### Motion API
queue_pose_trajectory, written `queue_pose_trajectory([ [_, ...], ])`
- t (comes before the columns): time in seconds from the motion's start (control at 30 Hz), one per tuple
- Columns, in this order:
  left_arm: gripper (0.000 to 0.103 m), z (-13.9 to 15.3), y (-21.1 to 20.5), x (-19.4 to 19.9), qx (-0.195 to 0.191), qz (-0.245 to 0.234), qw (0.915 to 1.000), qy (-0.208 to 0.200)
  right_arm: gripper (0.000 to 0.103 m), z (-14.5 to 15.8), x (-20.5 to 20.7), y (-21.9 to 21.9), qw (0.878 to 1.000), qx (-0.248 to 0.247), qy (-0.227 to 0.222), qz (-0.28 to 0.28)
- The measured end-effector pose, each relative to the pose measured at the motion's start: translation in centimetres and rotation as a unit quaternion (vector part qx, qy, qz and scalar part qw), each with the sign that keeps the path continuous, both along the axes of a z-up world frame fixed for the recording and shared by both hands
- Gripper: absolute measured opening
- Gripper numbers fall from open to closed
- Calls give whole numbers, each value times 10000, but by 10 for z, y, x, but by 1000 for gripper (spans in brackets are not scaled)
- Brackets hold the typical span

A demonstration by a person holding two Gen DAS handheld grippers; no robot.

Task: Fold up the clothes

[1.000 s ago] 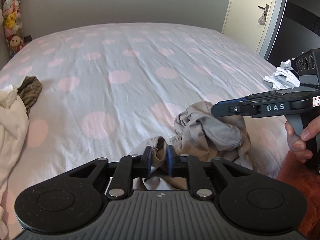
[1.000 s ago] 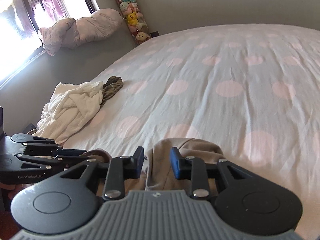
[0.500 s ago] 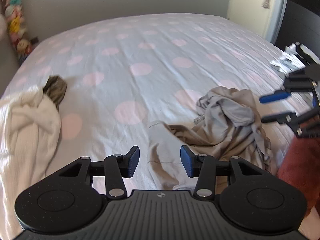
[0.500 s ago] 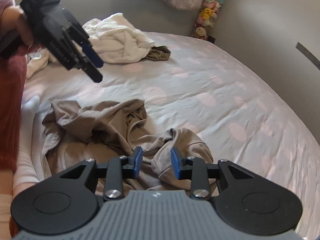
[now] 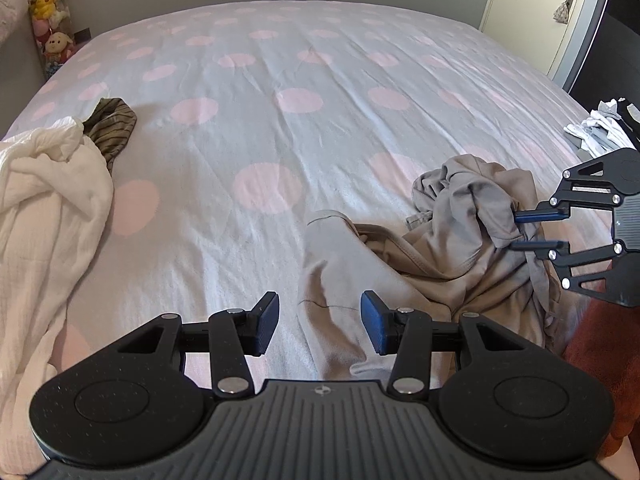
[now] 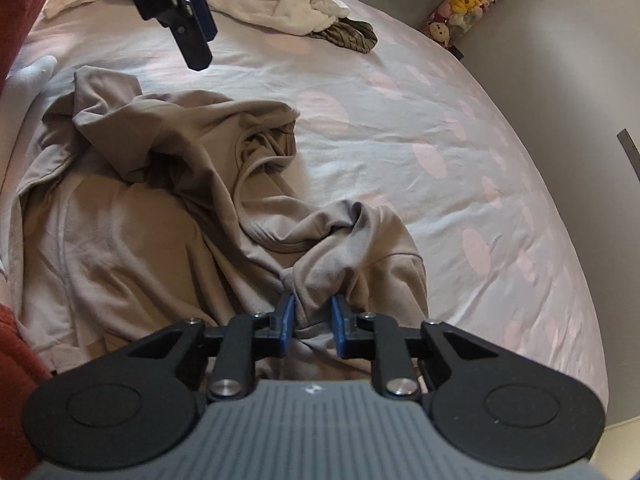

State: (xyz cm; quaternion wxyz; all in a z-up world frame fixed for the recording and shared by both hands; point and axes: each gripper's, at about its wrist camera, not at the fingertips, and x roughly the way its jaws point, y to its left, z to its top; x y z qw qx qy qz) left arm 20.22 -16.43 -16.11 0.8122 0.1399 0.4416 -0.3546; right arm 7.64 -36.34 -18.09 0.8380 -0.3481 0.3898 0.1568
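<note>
Nearest in the right wrist view, the right gripper [image 6: 312,326] points down at a crumpled beige garment [image 6: 168,208], and its jaws are closing with a bunched fold of that cloth between the blue pads [image 6: 285,322]; the pads look to be touching the fold on both sides. The same gripper shows at the right edge of the left wrist view, where its two fingers reach into the raised, twisted part of the garment. The left gripper [image 5: 320,322] hangs above the near end of the beige garment [image 5: 340,280], jaws spread apart, with a flat sleeve-like piece of the cloth lying below the gap and neither pad touching it. The garment lies rumpled on the near part of the bed [image 5: 280,140], whose sheet is pale with pink dots; one part is spread flat near the bed's edge and the rest is heaped in folds. A rust-red sleeve [image 6: 16,344] of the person shows at the edge of both views. Farther off, on the left in the left wrist view, a white garment [image 5: 44,208] lies piled with a striped olive cloth [image 5: 112,124] touching its far end. Near the bed's right edge sits a small heap of white and grey clothes [image 5: 600,132]. Beyond the bed, plush toys [image 5: 48,12] hang in a column at the wall, and a pale door [image 5: 536,12] stands at the far right.
</note>
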Motion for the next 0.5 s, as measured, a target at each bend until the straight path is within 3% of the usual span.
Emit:
queue_pose_trajectory([
  [0.1, 43, -2, 1, 3, -38, 24, 10000, 77, 8, 4, 2, -13, 9996, 151, -51, -251],
  [0.4, 46, -19, -3, 27, -218, 217, 9974, 646, 6, 15, -1, -65, 9805, 899, -575, -1648],
  [0.5, 46, -33, -4, 39, -333, 392, 9942, 946, 6, 11, 0, -61, 9810, 829, -633, -1637],
])
